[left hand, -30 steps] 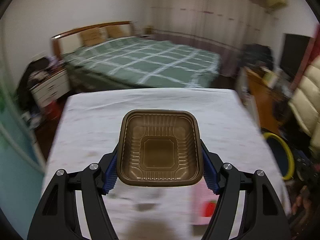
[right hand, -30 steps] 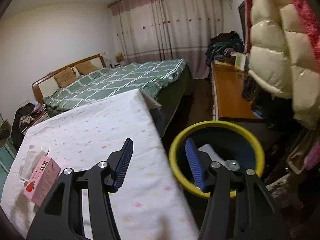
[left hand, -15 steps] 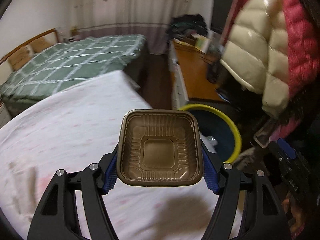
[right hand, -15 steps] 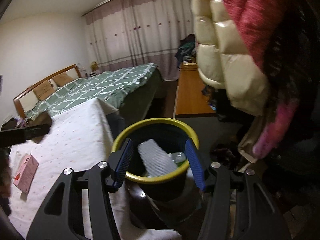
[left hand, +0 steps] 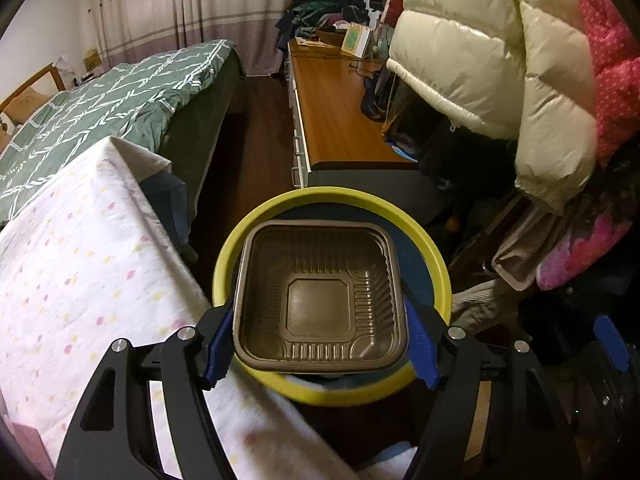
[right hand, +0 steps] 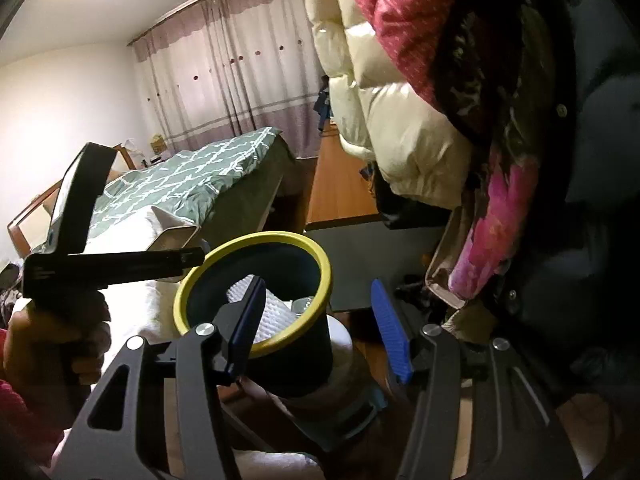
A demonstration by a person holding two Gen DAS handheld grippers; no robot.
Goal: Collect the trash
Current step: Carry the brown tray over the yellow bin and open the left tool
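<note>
Jaws of left gripper have just widened around brown ribbed plastic tray, now over yellow-rimmed bin at frame centre, where 1 second earlier it hung above the table; drop looks imminent; right gripper empty, parted.

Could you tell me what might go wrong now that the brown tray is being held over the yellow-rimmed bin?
1. The left gripper has just been opening, with the brown plastic tray between its pads. The tray nearly spans the bin mouth, so it may catch on the rim instead of dropping in.
2. White packaging already stands tall inside the bin; the tray could rest on it and tip out.
3. The bin sits close to the cloth-covered table; a bounce could send the tray to the floor.
</note>
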